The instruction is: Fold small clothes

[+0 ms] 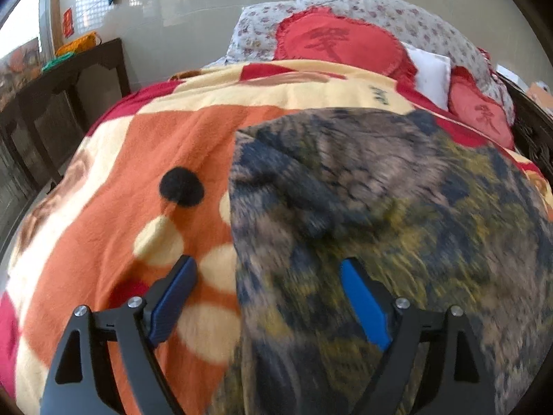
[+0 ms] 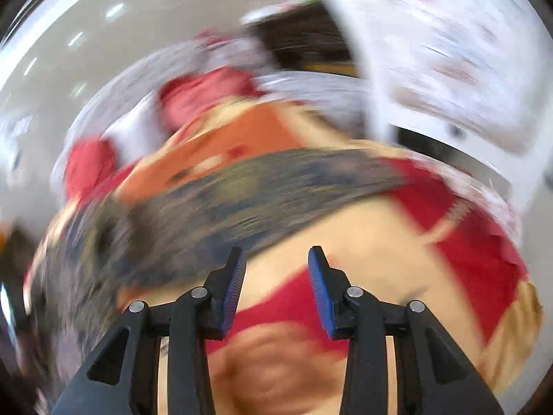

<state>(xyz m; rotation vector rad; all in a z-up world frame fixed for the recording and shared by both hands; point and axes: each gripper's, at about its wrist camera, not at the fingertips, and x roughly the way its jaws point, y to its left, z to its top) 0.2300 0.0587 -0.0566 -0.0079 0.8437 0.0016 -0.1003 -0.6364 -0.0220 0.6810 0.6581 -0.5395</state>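
Each red cushion, one [image 1: 340, 43] at twelve o'clock and one [image 1: 482, 114] at two, bears a dark Chinese-style character, not clearly readable.

Counts on the bed

One dark patterned garment [image 1: 380, 214], one orange-cream-red blanket [image 1: 138, 159], two red cushions [image 1: 338, 45] [image 1: 480, 110], one white pillow [image 1: 432, 72], one floral quilt [image 1: 390, 10], two grippers: left [image 1: 266, 273], right [image 2: 276, 259].

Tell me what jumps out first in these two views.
The dark mottled garment dominates, spread over the orange, cream and red blanket at the right of the left wrist view. Behind it lie red cushions against a floral pillow. The right wrist view is heavily blurred, its blue-padded fingers apart.
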